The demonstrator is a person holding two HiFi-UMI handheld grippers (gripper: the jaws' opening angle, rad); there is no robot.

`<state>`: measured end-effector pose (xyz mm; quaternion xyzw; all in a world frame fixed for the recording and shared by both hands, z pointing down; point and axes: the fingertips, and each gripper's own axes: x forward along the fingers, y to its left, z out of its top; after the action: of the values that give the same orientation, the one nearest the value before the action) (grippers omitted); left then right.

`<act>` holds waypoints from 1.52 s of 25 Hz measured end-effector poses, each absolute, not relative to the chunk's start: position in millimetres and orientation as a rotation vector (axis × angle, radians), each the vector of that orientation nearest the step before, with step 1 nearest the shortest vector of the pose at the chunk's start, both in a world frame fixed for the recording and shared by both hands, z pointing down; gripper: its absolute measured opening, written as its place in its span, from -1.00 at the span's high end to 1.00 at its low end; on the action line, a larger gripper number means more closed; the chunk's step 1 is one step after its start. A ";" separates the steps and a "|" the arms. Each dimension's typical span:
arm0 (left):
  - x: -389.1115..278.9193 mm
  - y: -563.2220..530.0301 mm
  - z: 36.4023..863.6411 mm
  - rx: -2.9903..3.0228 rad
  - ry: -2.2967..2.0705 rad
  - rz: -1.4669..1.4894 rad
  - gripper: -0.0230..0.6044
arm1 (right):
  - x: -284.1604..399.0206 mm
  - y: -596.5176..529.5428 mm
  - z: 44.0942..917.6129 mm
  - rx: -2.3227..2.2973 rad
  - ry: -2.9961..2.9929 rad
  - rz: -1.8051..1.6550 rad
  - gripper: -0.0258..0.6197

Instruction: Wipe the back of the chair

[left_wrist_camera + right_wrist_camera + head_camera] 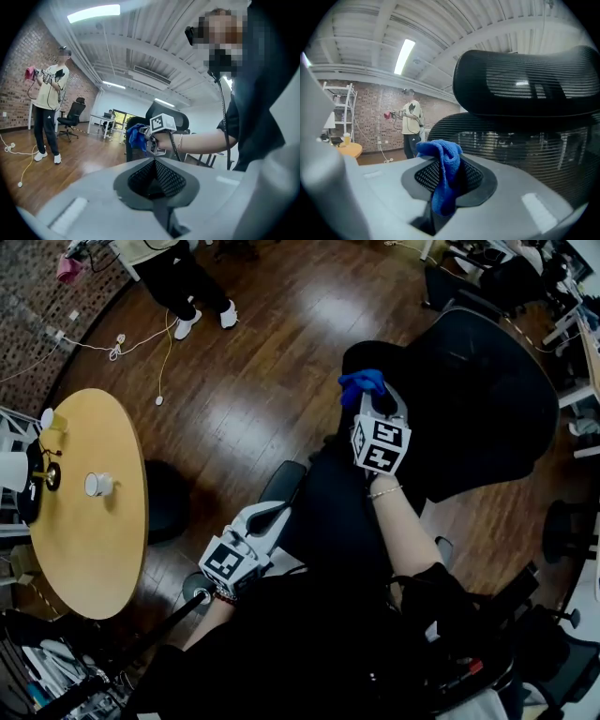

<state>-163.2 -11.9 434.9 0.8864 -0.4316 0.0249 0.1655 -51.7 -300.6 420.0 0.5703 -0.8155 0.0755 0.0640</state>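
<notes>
Wood floor (262,362); right hand-held gripper (373,397) clamps cloth (363,382), perhaps touching chair (487,399).

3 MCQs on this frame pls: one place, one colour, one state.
1. Where is the cloth?
A. on the round table
B. in the jaws of the right tool
C. on the floor
2. Cloth colour?
A. red
B. white
C. blue
3. State of the left tool?
A. shut, empty
B. shut on the cloth
C. wide open

Key: B, the right gripper view shows it pinched there; C, it reads blue in all three views; A, its jaws meet with nothing between.
</notes>
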 end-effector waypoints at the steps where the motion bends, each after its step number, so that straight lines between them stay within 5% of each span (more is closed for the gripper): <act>1: -169.2 -11.6 437.4 2.526 -1.218 0.077 0.91 | -56.2 -302.2 420.8 1.755 -2.444 0.221 0.68; 12: -164.0 -28.2 444.3 2.621 -1.018 0.116 0.91 | -22.2 -298.9 427.3 1.833 -2.305 0.049 0.66; 38: 36.8 -18.0 438.6 2.808 -0.603 0.252 0.91 | 344.4 -182.0 457.3 2.339 -1.776 0.227 0.64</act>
<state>36.8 -18.0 438.6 0.9659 -0.2073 0.0868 0.1287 344.4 -182.0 457.3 0.7902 -0.6001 0.0768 0.0980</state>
